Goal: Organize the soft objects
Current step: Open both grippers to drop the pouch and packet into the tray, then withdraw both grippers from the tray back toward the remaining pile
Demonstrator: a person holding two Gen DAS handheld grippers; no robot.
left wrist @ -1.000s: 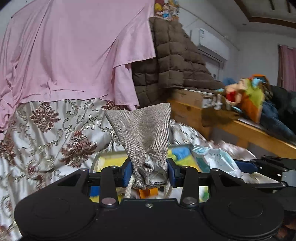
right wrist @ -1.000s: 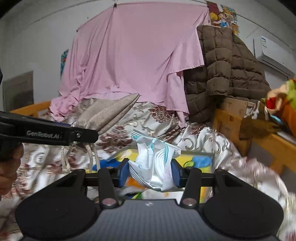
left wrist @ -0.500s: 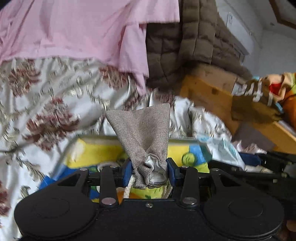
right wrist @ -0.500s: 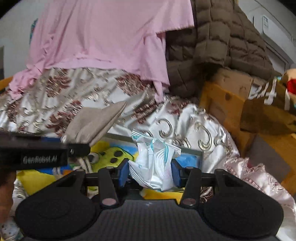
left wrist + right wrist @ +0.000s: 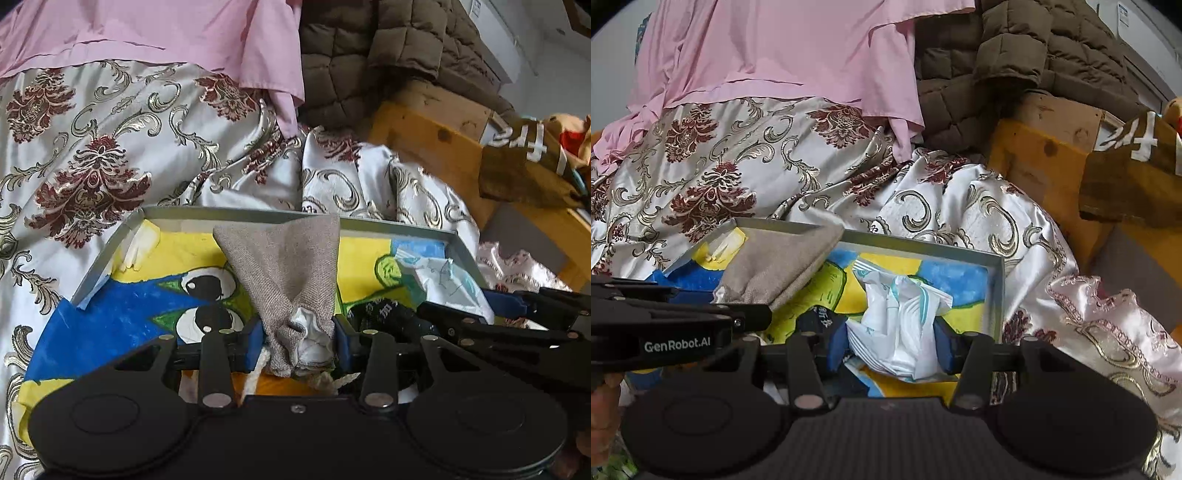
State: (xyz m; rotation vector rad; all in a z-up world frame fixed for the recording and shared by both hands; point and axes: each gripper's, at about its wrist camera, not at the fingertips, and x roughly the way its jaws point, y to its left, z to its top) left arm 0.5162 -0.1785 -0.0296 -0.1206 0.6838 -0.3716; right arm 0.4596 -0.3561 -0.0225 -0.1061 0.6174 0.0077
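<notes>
Holding a grey pouch [image 5: 284, 273] by its bunched neck, left gripper [image 5: 298, 341] partly shut, blue pads pinching both sides, wide end sticking up past the fingertips. Holding a white crumpled pack [image 5: 901, 317] the same way in the right gripper [image 5: 892, 345], partly shut, pads pressed on both sides of it. Gripping at the scrunched ends probably so nothing slips while both soft things hang over the tray [image 5: 369, 224]. Both grippers side by side, tilted down, over the bright picture [image 5: 122, 317] on the tray floor. Looks like getting ready to set both things down inside. Just past the fingertips, the tray's far rim; beyond that, shiny flowered cloth [image 5: 92, 155]. Off to the right of the right fingers, the tray's side wall [image 5: 997, 295], quite near, so not much room that way. Between the two grippers, a dark thing with white writing [image 5: 384, 314], too hidden to tell what. More bare floor to the left of the left fingers, so plenty of room there for the pouch.
</notes>
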